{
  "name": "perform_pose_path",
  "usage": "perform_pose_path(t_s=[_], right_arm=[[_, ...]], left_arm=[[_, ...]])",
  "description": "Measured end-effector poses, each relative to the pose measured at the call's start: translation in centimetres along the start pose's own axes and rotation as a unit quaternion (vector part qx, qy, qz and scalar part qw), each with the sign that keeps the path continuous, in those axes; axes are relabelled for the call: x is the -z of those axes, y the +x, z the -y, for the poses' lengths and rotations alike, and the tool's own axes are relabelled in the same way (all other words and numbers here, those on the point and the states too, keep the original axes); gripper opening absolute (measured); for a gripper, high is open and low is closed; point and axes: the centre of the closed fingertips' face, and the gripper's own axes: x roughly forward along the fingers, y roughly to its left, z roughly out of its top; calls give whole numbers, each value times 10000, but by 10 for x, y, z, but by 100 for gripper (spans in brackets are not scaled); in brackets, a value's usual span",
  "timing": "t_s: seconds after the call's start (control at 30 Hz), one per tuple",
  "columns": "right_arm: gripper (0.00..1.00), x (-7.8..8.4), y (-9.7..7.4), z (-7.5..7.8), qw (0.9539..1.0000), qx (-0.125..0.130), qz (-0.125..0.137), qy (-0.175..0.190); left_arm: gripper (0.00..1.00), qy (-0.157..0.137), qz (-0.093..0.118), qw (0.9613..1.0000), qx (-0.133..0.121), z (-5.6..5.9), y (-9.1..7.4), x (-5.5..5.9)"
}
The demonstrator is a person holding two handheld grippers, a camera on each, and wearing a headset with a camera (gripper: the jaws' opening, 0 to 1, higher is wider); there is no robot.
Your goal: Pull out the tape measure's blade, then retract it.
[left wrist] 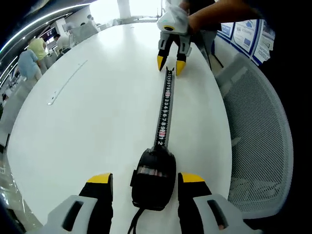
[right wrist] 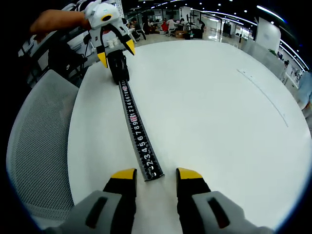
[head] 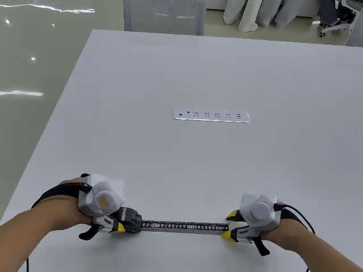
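A black tape measure case [head: 129, 220] lies near the table's front edge, with my left gripper [head: 116, 222] shut on it. In the left gripper view the case [left wrist: 153, 176] sits between the yellow-tipped jaws of the left gripper [left wrist: 146, 181]. The blade [head: 184, 226] is pulled out flat to the right; its numbered strip [left wrist: 165, 109] runs across to my right gripper [head: 231, 225]. The blade's end [right wrist: 152, 171] rests on the table between the right gripper's [right wrist: 156, 176] jaws, which stand open with a gap on each side of it.
A white power strip [head: 211, 115] lies flat in the middle of the white table [head: 227, 73]. A grey mesh chair [right wrist: 39, 146] stands just off the near table edge. Several people stand in the distance [left wrist: 30, 53].
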Motion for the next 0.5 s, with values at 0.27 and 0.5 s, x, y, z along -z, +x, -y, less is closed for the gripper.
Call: perform_pose_path(t_s=[0.27,0.5], right_arm=[[49,7,-15,0,9985,221,179,476],[58,15,-30,3,9941,703,440,706]], left_arm=[[69,-909,404,9949,-157,0,-9,10],[91,-1472,831,9846,-437,1,-16,23]])
